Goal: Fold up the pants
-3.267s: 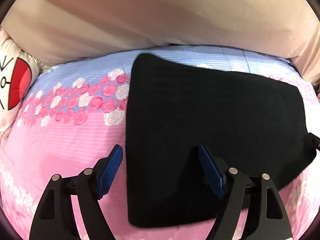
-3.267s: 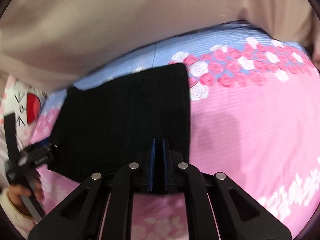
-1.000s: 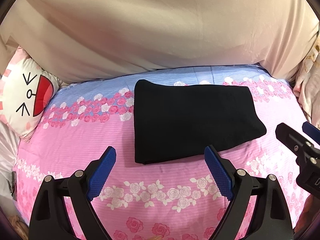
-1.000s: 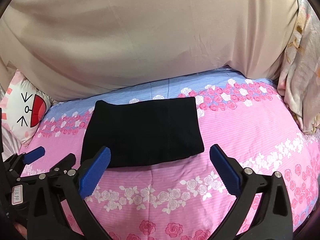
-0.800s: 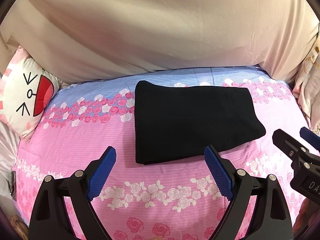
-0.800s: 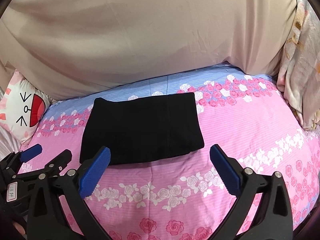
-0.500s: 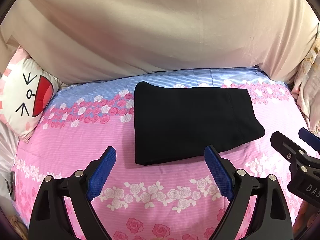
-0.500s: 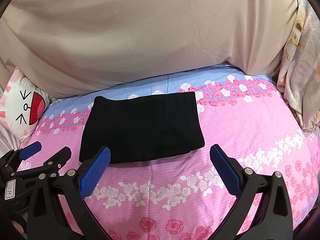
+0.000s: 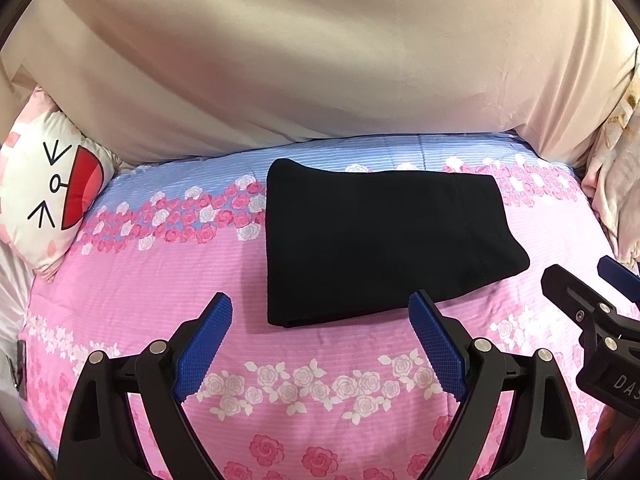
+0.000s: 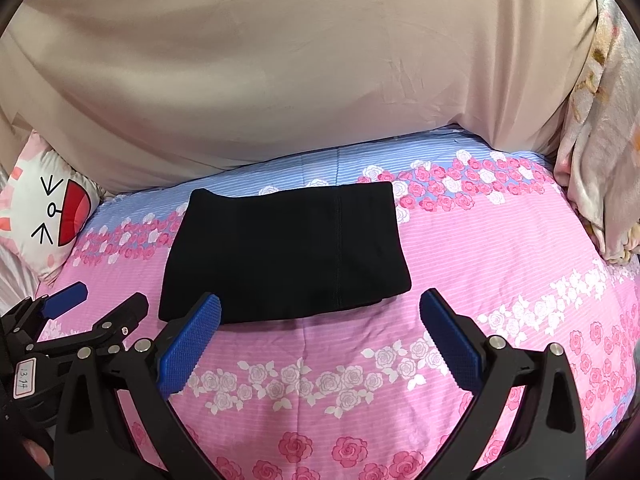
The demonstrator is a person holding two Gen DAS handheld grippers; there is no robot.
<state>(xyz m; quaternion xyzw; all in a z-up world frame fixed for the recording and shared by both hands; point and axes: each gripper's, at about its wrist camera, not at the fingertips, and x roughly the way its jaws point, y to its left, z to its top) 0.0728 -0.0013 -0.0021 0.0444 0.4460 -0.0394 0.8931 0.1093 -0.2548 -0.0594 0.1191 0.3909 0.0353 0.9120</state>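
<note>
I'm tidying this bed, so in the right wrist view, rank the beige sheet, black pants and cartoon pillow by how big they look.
1. beige sheet, fills the upper half.
2. pants, a folded rectangle mid-bed.
3. pillow, cut off at the left edge, so its full size is unsure.

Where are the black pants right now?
The folded pants lie flat mid-bed on the floral bedspread, just beyond both open hand-held grippers, with the cartoon cushion far left.

a bed (image 9: 132,292) with a pink and blue rose-print cover, beige draped fabric (image 9: 304,52) behind, a cartoon-face pillow (image 9: 44,196) at left.
</note>
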